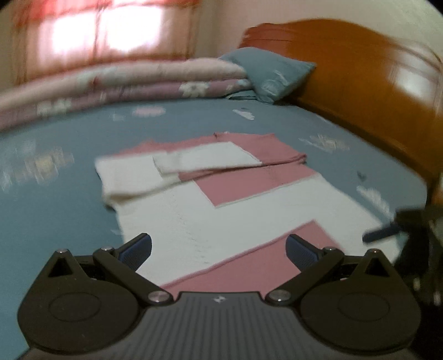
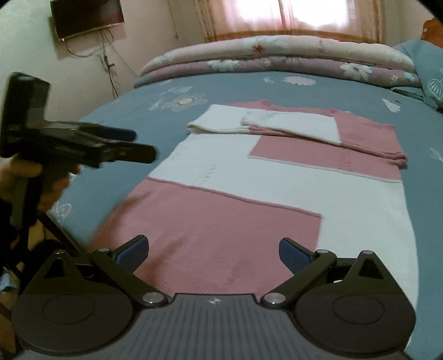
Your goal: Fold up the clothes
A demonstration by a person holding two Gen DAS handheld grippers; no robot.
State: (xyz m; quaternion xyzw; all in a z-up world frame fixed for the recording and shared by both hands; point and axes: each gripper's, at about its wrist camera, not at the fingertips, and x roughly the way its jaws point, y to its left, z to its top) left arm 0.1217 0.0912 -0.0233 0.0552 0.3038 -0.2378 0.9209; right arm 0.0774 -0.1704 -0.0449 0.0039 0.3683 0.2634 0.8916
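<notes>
Pink-and-white sweater (image 2: 277, 177) flat beyond both spread jaws

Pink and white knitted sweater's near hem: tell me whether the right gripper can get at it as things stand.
Probably yes. The right gripper is open, directly above the near hem of the pink and white knitted sweater, with nothing between them. The left gripper is off to the side.

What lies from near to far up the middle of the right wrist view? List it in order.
Right gripper → pink and white sweater → blue bedspread → folded floral quilt → curtained window.
</notes>
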